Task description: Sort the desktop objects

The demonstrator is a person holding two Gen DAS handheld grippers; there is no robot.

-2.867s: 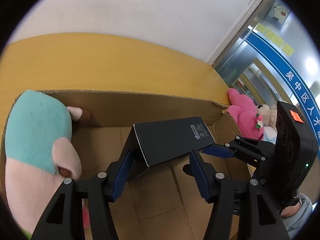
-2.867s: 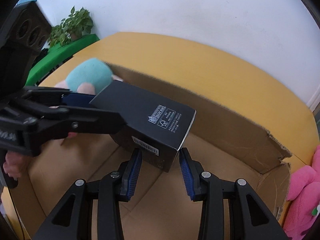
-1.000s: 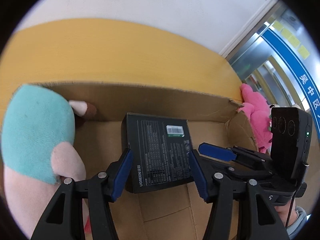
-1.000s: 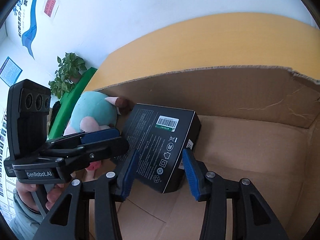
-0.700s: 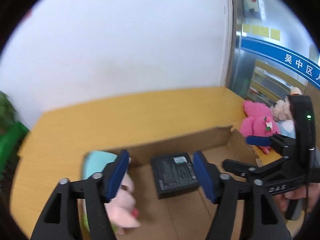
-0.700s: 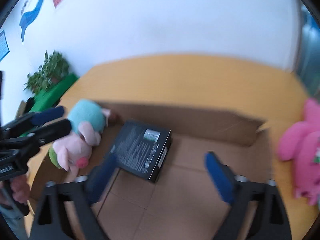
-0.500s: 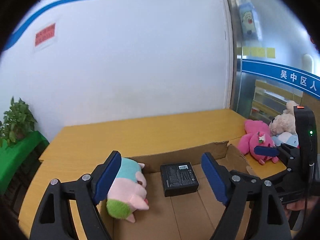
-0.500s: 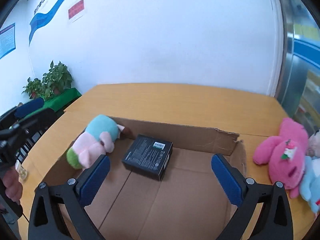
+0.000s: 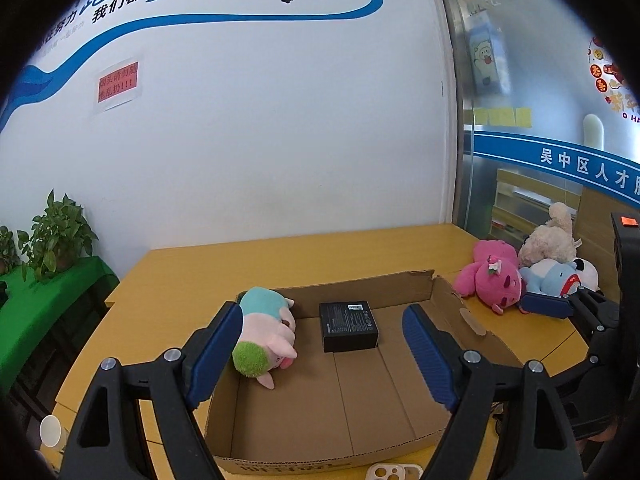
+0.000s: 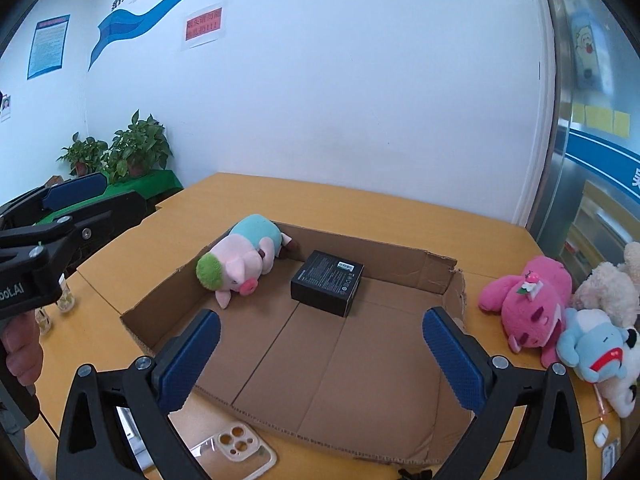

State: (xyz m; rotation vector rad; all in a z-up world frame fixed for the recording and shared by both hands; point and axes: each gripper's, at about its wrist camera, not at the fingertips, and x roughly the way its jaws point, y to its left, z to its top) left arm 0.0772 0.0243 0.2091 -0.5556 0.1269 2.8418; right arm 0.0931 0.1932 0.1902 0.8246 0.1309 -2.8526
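Right wrist view shows my right gripper (image 10: 320, 360) spread wide and empty, low in the frame above the cardboard box (image 10: 440, 270); my left gripper (image 9: 322, 350) is equally wide and holds nothing. Inside the box, the black carton (image 10: 327, 282) lies flat at centre beside the pig plush (image 10: 240, 260), both toward the far wall. I judge the next pick is the pink bear plush (image 10: 528, 300) at right, on the yellow table (image 10: 400, 212). I should close on its body, not a limb. A phone case (image 10: 236, 450) lies at the bottom edge. Potted plants (image 10: 116, 152) stand at left against the white wall.
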